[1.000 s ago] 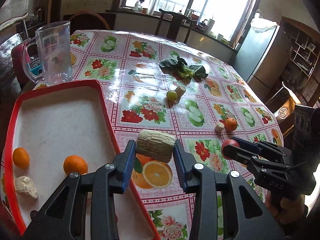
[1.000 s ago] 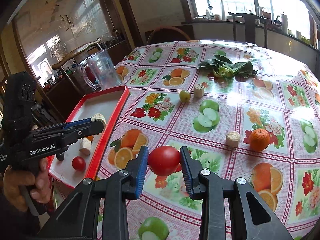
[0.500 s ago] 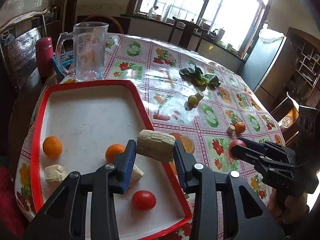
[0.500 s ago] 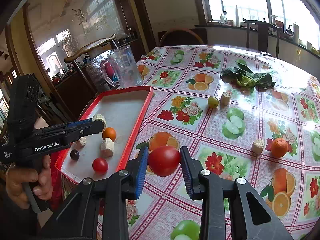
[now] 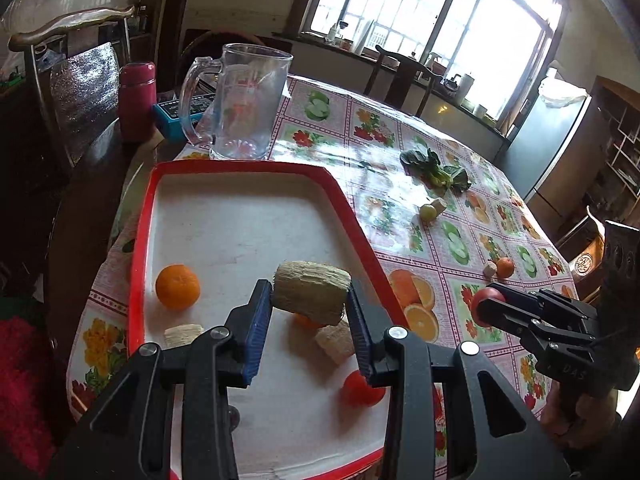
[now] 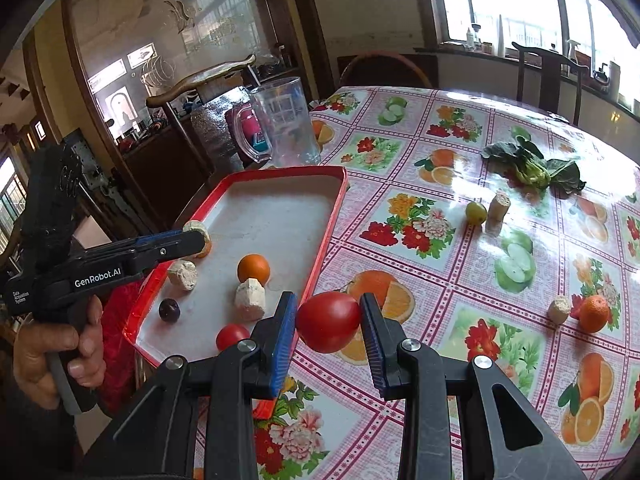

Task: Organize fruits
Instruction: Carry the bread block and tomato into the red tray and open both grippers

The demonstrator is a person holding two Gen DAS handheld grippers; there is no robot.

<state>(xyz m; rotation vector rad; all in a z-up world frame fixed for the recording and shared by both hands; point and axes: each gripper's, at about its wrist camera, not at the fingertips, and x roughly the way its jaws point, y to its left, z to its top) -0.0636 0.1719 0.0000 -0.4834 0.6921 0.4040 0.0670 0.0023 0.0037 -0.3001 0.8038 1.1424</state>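
Red-rimmed tray sits at the table's near left edge, white floor inside. My left gripper is clamped on a pale ridged corn chunk, hanging over the tray's near half. My right gripper is clamped on a red tomato, hanging just outside the tray's right rim, over the tablecloth. Tray load: 2 oranges, 2 pale chunks, 1 small tomato, 1 dark plum. Out mid-table: green fruit touching a chunk; toward the right edge, orange beside another chunk. Clear jug stands beyond the tray's far rim.
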